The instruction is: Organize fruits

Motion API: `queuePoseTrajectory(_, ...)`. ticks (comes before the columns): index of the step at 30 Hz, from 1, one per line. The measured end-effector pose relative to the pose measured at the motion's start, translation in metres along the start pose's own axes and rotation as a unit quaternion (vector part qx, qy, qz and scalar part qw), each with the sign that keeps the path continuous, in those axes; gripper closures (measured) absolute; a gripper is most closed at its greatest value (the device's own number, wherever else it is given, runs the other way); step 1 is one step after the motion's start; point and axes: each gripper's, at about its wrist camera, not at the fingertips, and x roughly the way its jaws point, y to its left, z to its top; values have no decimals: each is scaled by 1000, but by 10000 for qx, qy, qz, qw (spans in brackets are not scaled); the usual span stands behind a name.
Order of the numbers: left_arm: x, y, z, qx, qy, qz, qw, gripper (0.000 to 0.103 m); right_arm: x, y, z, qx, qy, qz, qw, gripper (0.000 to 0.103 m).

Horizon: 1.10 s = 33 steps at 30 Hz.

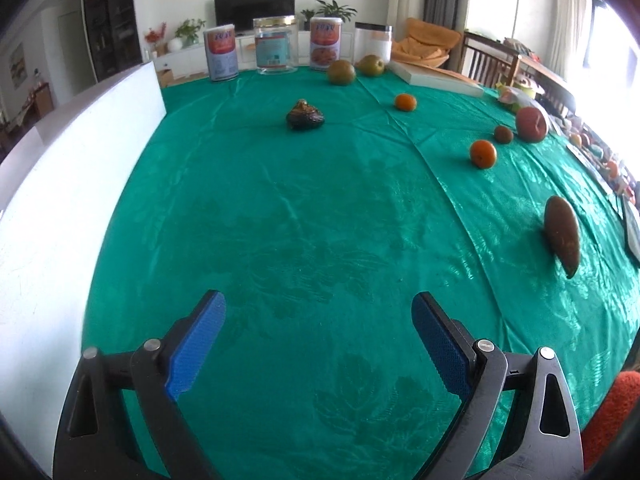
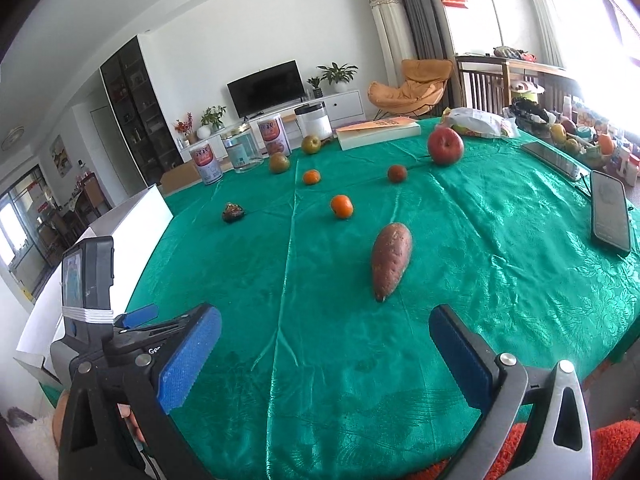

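Along the left edge of both views stands a white box (image 1: 80,184), its wall against the green cloth (image 1: 320,220) that covers the table. In the lower left of the right wrist view the left gripper (image 2: 136,322) shows from the side, one blue pad poking forward; in its own view its fingers spread wide at the bottom of the frame, left gripper (image 1: 320,312) empty, nothing but cloth between the pads. Just right of the box, in the upper middle, a dark wrinkled fruit (image 1: 305,115) sits alone. Behind it, along the far edge, stand a printed can (image 1: 221,55), a clear jar (image 1: 276,45), a second can (image 1: 326,43) and a white canister (image 1: 373,42). In front of the canister lie two greenish-brown pears (image 1: 341,72), touching or nearly so. Right of them a book (image 1: 436,77) lies flat. Further toward the middle right a small orange (image 1: 405,102) lies well apart from a nearer orange (image 1: 483,153); just beyond that one sits a small brown fruit (image 1: 503,134) and beside it a red apple (image 1: 531,124). At the right edge of the left wrist view, and near the centre of the right wrist view, lies a sweet potato (image 2: 391,259), its pointed end toward the camera. The right gripper (image 2: 325,320) hangs low over the cloth just short of it, fingers spread wide and holding nothing. At the far right lies a dark phone (image 2: 610,212).
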Motion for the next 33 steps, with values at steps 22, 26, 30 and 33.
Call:
queuePoseTrajectory(22, 18, -5, -1, 119, 227, -30, 9997, 7, 10, 12, 0, -307, 152, -106, 9994, 0)
queuePoseTrajectory(26, 18, -5, -1, 119, 226, -29, 9997, 7, 8, 12, 0, -317, 132, -92, 9994, 0)
queuePoseTrajectory(30, 18, -5, -1, 118, 225, -30, 9997, 7, 8, 12, 0, -320, 130, -92, 9994, 0)
queuePoseTrajectory(33, 18, -5, -1, 118, 225, -30, 9997, 7, 8, 12, 0, -321, 130, -94, 9994, 0)
